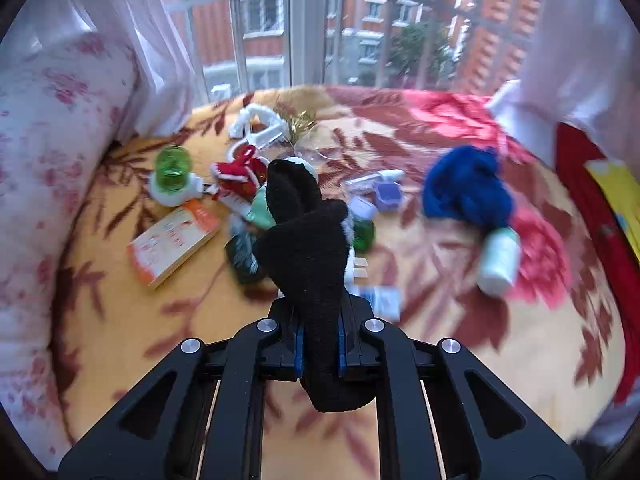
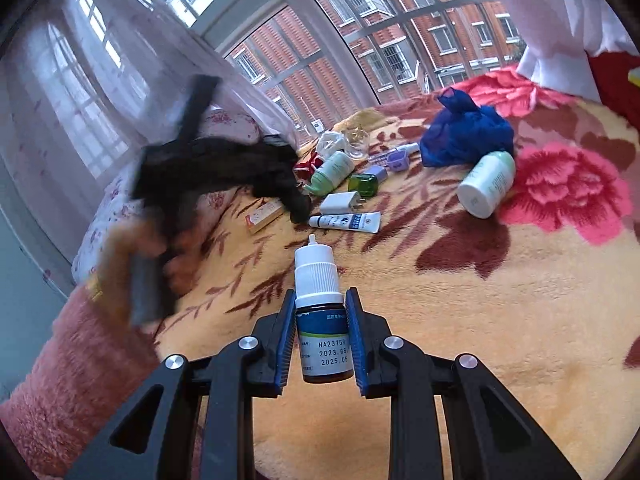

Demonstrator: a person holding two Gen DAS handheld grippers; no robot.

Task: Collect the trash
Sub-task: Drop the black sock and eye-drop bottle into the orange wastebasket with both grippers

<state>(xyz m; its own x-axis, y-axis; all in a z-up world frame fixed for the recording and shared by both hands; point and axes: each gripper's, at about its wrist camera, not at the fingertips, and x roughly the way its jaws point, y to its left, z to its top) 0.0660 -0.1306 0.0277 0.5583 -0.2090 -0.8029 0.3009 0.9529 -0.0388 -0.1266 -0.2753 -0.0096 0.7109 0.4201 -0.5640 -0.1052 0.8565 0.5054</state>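
My left gripper (image 1: 320,344) is shut on a black knitted sock (image 1: 308,248), which stands up limp between the blue pads, above the flowered blanket (image 1: 460,352). In the right wrist view that gripper is a dark blur at the left, with the sock (image 2: 298,204) hanging from it over the clutter. My right gripper (image 2: 320,336) is shut on a small brown dropper bottle (image 2: 322,344) with a white cap and a printed label, held upright above the blanket (image 2: 480,320).
On the blanket lie a blue plastic bag (image 2: 468,136), a white-and-green bottle (image 2: 486,184), a white tube (image 2: 346,221), a white charger (image 2: 340,202), a green bottle (image 2: 362,184) and an orange box (image 1: 172,244). A flowered pillow (image 1: 48,160) lies left; window and curtains stand behind.
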